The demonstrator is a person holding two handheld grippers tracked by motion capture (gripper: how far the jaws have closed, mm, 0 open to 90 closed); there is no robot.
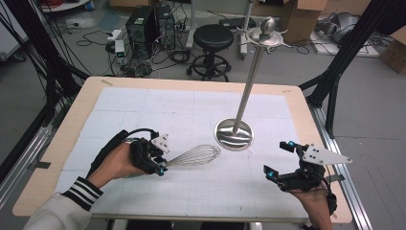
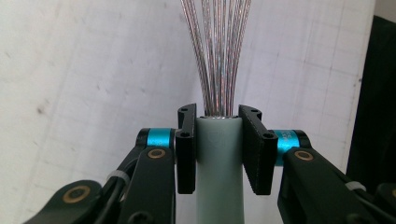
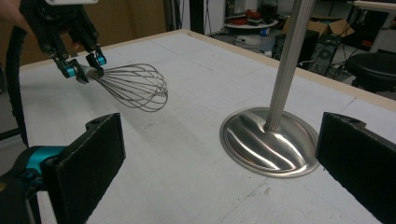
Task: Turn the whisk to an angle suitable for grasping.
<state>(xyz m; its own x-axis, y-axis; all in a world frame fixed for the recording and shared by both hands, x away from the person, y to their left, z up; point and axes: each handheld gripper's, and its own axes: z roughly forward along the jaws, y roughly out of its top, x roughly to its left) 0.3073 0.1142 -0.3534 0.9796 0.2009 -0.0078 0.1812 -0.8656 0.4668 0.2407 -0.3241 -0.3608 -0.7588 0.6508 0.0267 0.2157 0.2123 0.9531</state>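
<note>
Our left gripper clamped the pale-green-handled wire balloon whisk at the stiff handle top, wires pointing toward three o'clock. We judged it light, its wires springy, so the handle was the place to grip. Our right gripper stood open and empty.

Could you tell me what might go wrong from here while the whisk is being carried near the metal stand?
1. The left gripper clamps the whisk only at its handle's top end, so it may pivot or slip.
2. The wire head hangs close to the stand; a swing could snag it or knock the tall pole.
</note>
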